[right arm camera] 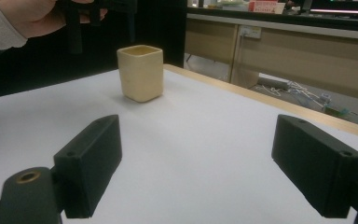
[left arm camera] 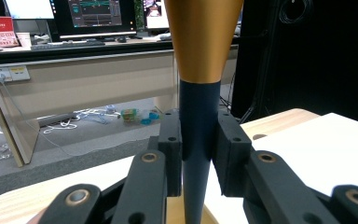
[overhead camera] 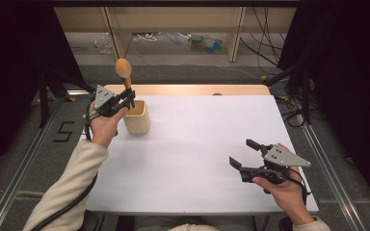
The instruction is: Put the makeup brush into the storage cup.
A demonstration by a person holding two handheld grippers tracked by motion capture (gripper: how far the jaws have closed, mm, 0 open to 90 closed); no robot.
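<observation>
Seen from above: white-topped bench (overhead camera: 197, 159), two forearms entering from the bottom, one hand-held gripper in each hand.

Left hand-held gripper (overhead camera: 127, 98) at the far left of the bench, clenched on the dark handle of a spoon (overhead camera: 123, 68). Spoon upright, golden-orange bowl end at the top, handle running down into a cream square-sided cup (overhead camera: 137, 118) directly beneath. Whether the tip touches the cup's floor cannot be told. In the left gripper view, both black jaws pressed flat against the dark handle (left arm camera: 198, 140), one on each side, just below where the golden part (left arm camera: 203, 37) begins. Grip low on the shaft likely chosen to keep the spoon vertical and steady over the cup's opening, fitting either a lowering into or a lifting out of the cup.

Right hand-held gripper (overhead camera: 243, 156) near the front right of the bench, well apart from the cup, released: jaws spread wide, nothing between them. In the right gripper view, cup (right arm camera: 141, 72) standing upright beyond the open jaws. Probably parked aside, out of the working hand's way.

Count: one spoon, one cup, two hand-held grippers, two hands. Beyond the bench, a desk (left arm camera: 79, 79) with monitors and loose cables on the floor.
</observation>
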